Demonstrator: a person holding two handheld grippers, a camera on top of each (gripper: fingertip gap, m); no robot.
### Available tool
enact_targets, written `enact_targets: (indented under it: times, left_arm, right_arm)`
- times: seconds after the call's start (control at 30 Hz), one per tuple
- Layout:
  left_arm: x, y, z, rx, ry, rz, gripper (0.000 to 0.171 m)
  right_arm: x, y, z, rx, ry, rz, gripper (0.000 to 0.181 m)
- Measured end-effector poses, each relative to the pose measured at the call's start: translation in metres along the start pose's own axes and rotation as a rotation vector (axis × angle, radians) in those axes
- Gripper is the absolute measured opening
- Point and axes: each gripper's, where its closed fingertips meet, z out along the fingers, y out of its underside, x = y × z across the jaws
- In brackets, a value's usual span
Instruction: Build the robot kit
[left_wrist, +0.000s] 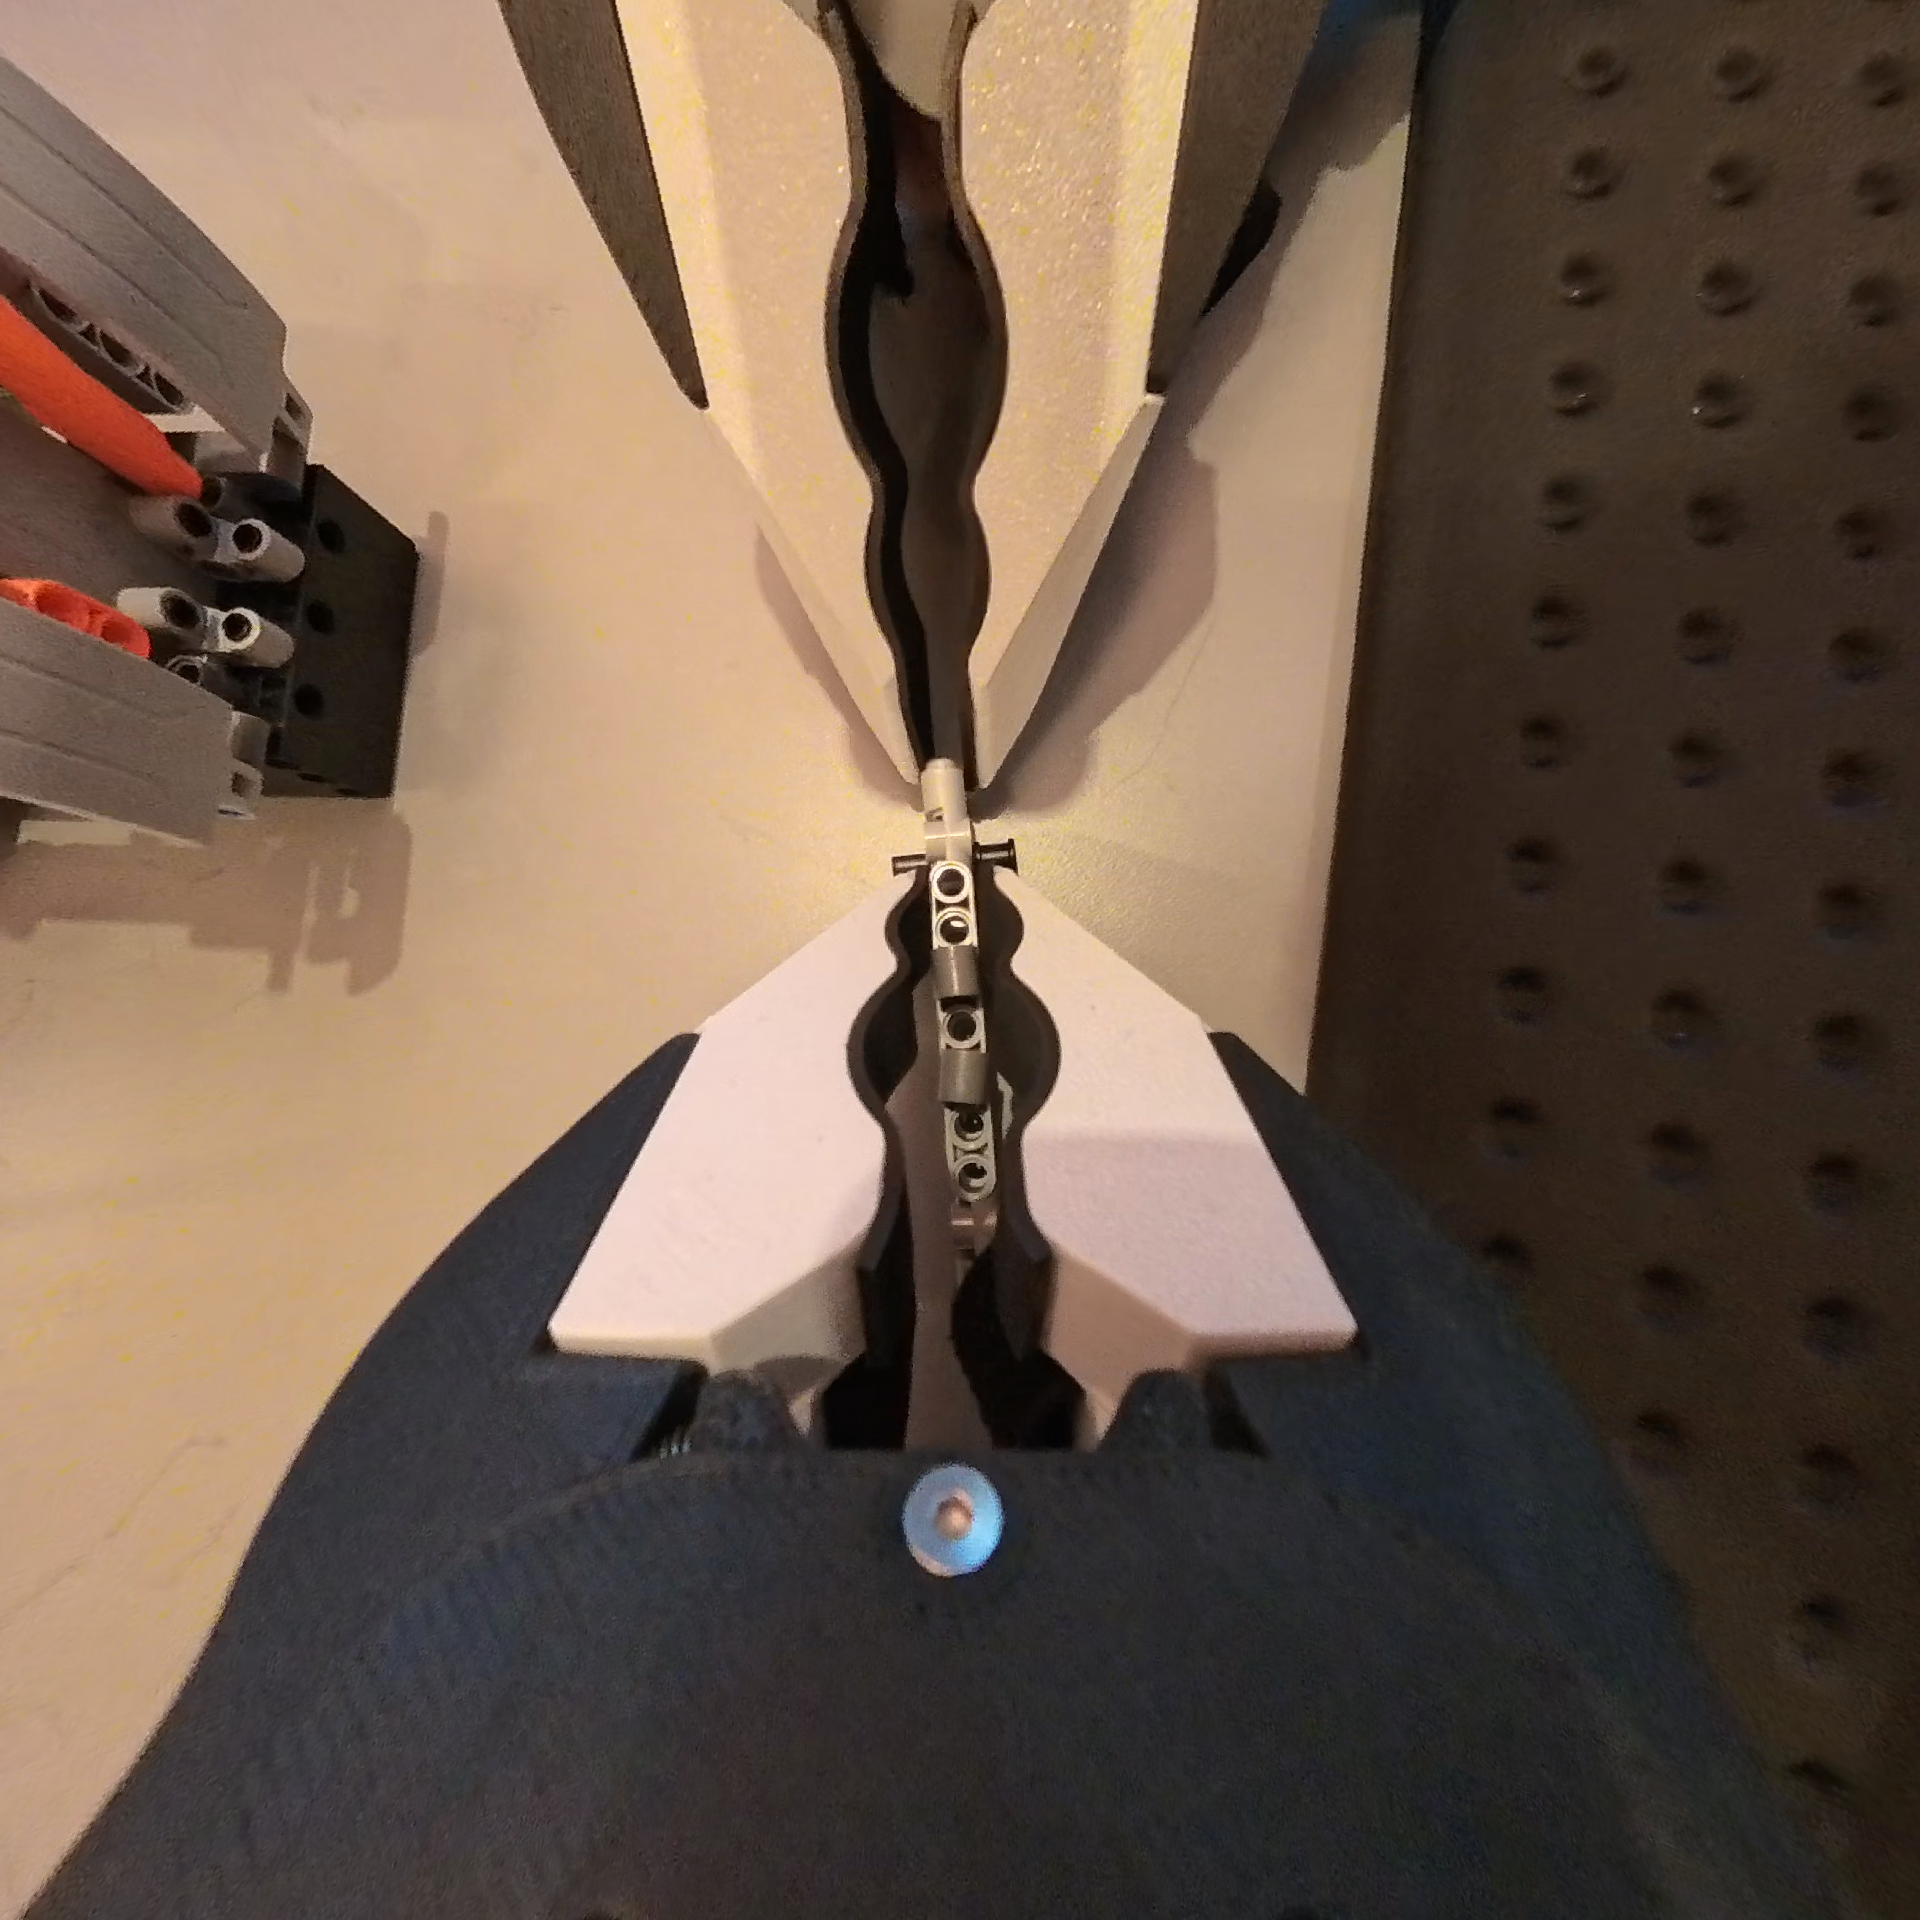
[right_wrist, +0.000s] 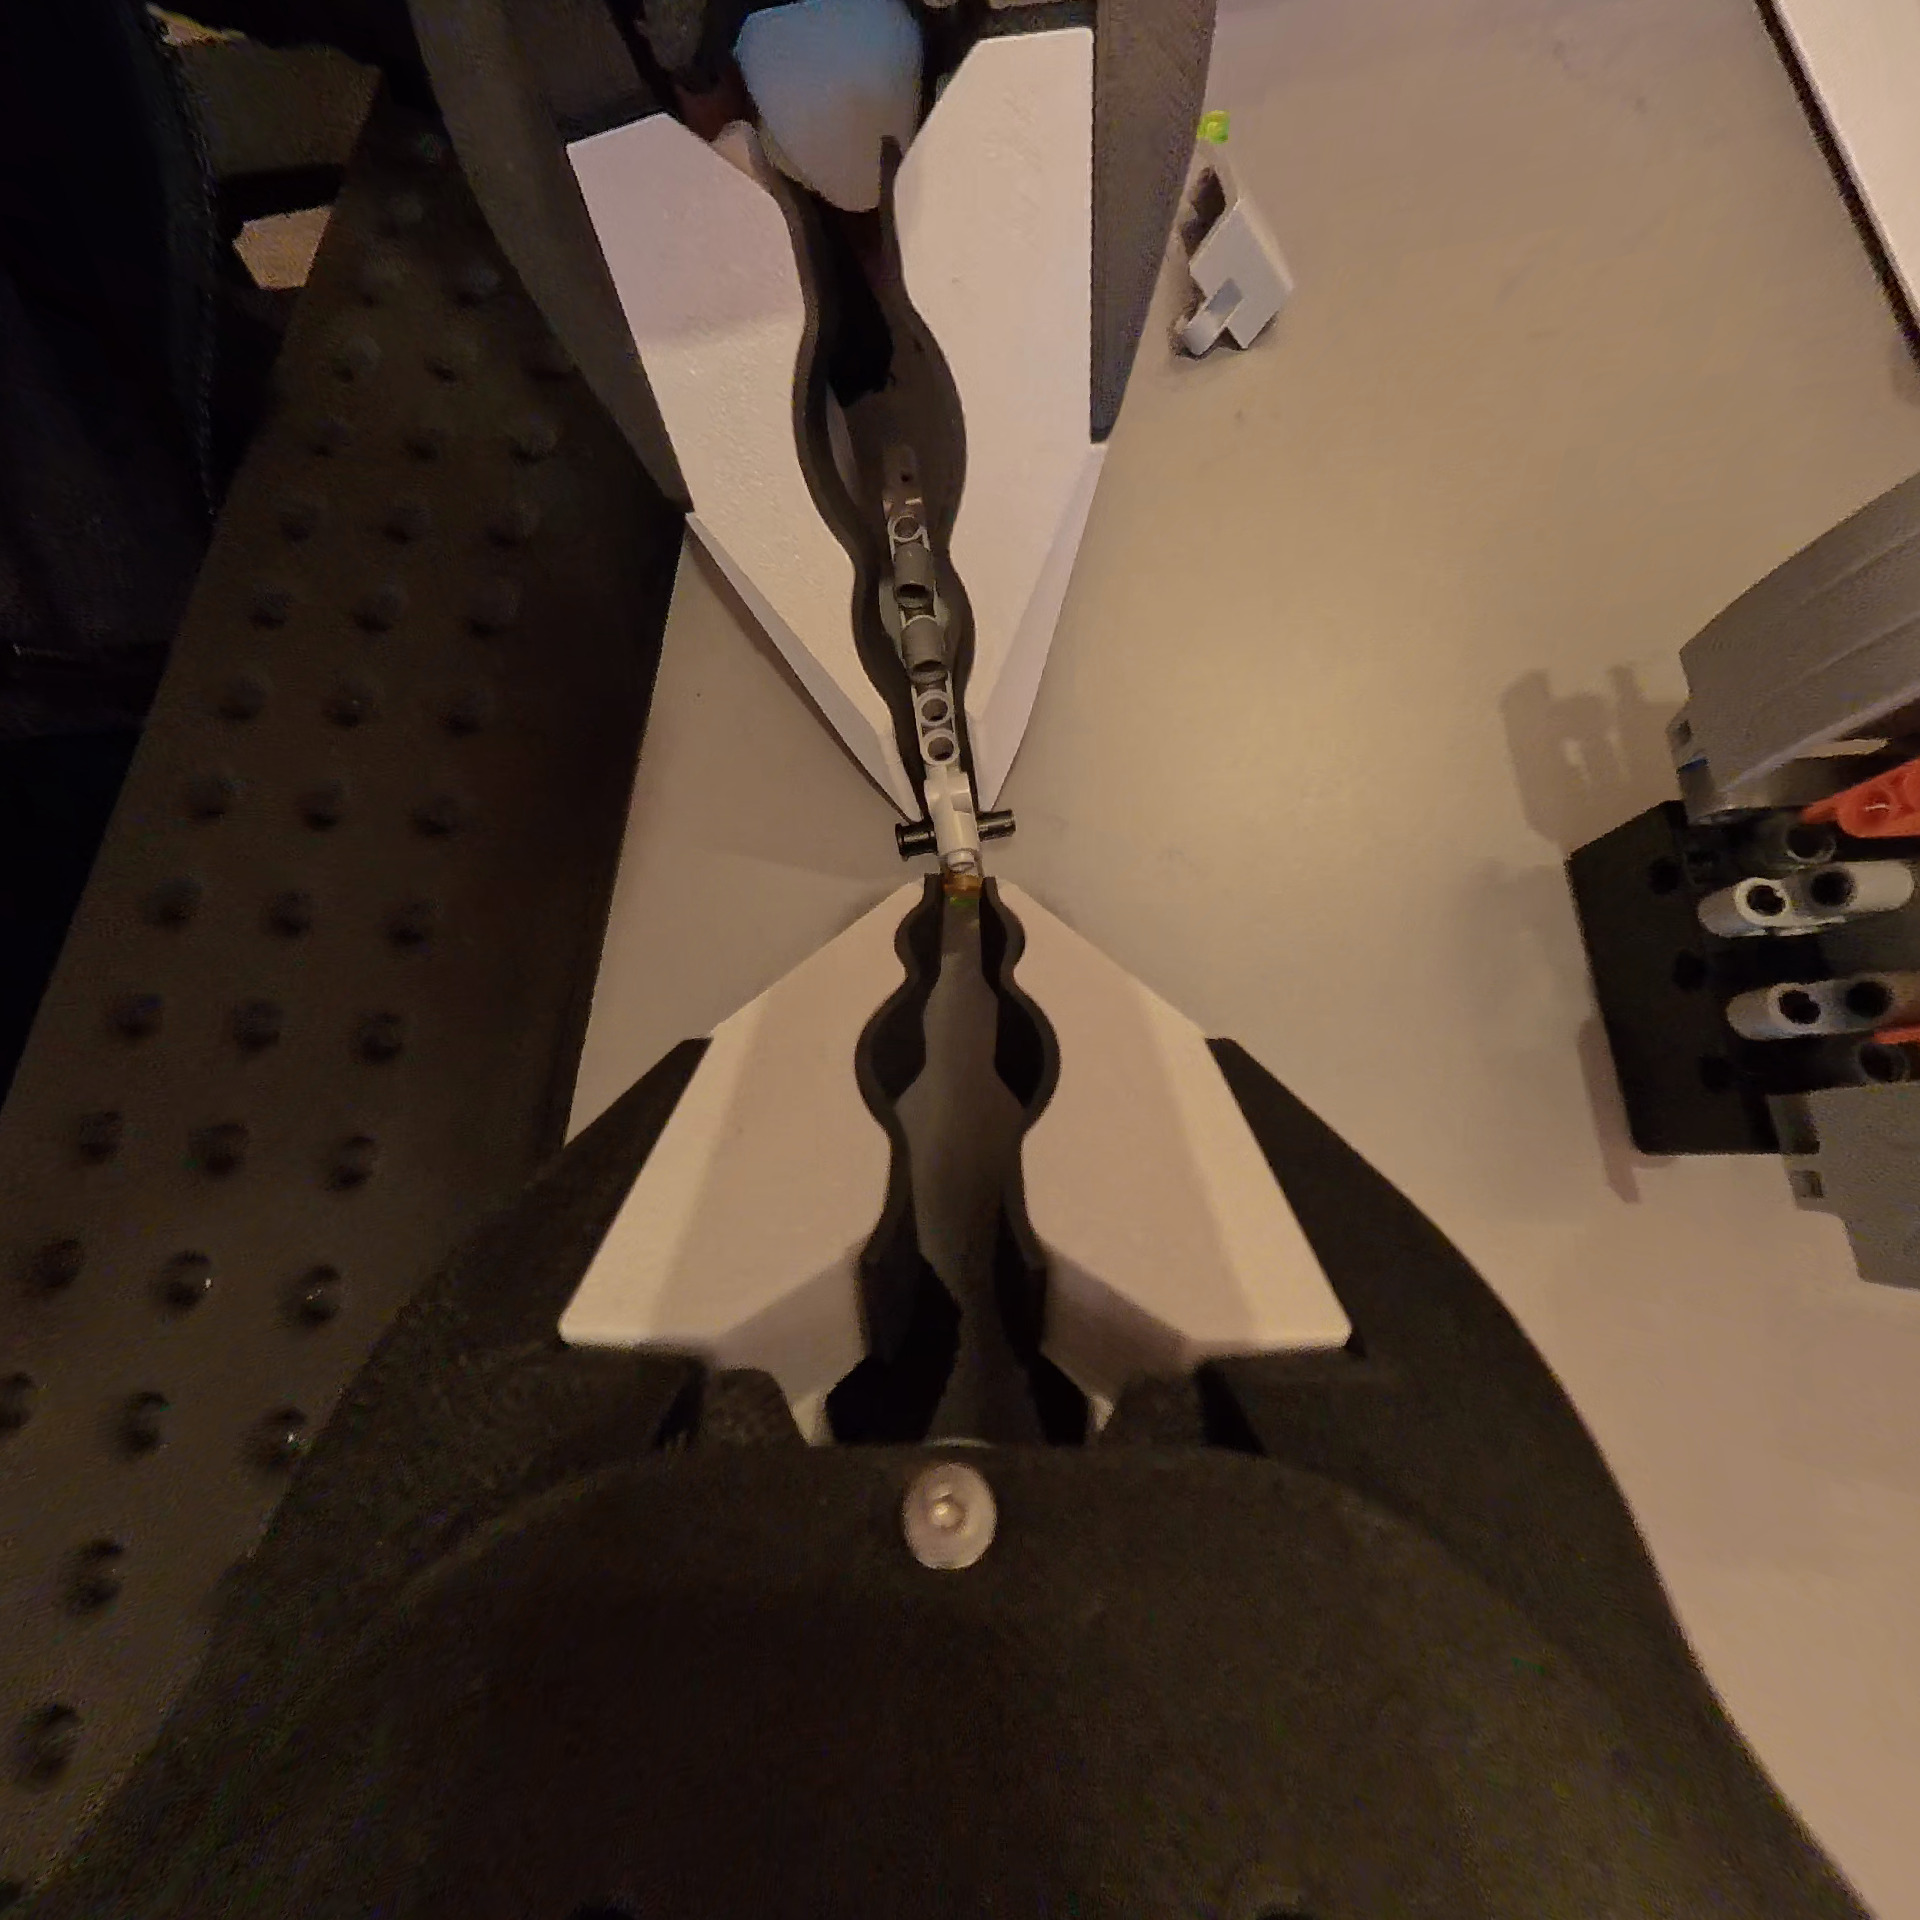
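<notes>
The two grippers meet tip to tip above a white table (left_wrist: 520, 1039). My left gripper (left_wrist: 954, 883) is shut on a slim grey beam assembly (left_wrist: 958, 1029) with round holes, which lies along its fingers. A light grey cross connector (left_wrist: 954, 847) with a black pin through it sticks out past the tips. My right gripper (left_wrist: 943, 774) comes in from the top, shut on the connector's far end. In the right wrist view my right gripper (right_wrist: 958, 883) pinches a small tan and green piece (right_wrist: 962, 885) at the connector (right_wrist: 956, 821). The left gripper (right_wrist: 940, 800) holds the assembly (right_wrist: 925, 644) beyond it.
A grey, black and orange brick model (left_wrist: 156, 623) stands at the left, and at the right in the right wrist view (right_wrist: 1787, 935). A black studded mat (left_wrist: 1662, 831) runs along one side (right_wrist: 260, 831). A small grey part with a green stud (right_wrist: 1231, 270) lies farther back. Less than 4 cm separates the two grippers' tips.
</notes>
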Motion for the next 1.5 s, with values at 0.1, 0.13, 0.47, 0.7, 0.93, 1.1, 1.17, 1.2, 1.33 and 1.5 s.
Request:
enact_targets:
  times: [0.1,0.13,0.47,0.7,0.93,1.1,1.17,1.2,1.33,1.5]
  left_arm:
    - [0.0,0.0,0.0,-0.002,0.005,0.008,0.005]
    - [0.0,0.0,0.0,-0.004,0.01,0.008,0.005]
    - [0.0,0.001,-0.001,-0.013,0.069,0.036,0.005]
    - [0.001,0.001,-0.001,-0.009,0.127,0.068,0.005]
    - [0.004,0.003,-0.002,0.008,0.179,0.069,0.005]
    - [0.004,0.003,-0.002,0.012,0.195,0.071,0.005]
    - [0.005,0.003,-0.003,0.012,0.209,0.075,0.005]
    - [0.006,0.003,-0.003,0.011,0.215,0.076,0.005]
    - [0.007,0.003,-0.003,0.017,0.236,0.077,0.005]
    - [0.009,0.003,-0.004,0.012,0.267,0.094,0.005]
  right_arm:
    - [0.0,0.0,0.0,-0.023,0.014,-0.05,0.004]
    - [0.0,0.0,0.0,-0.029,0.016,-0.063,0.003]
    - [-0.001,-0.001,0.002,-0.084,-0.011,-0.159,0.003]
    - [-0.003,-0.001,0.002,-0.078,-0.066,-0.173,0.003]
    - [-0.006,-0.002,0.004,-0.052,-0.096,-0.155,0.004]
    - [-0.007,-0.003,0.004,-0.031,-0.115,-0.132,0.004]
    - [-0.008,-0.003,0.004,-0.028,-0.133,-0.133,0.004]
    - [-0.008,-0.003,0.005,-0.029,-0.138,-0.136,0.004]
    - [-0.01,-0.003,0.005,-0.038,-0.145,-0.152,0.003]
    - [-0.011,-0.003,0.005,-0.08,-0.159,-0.186,0.003]
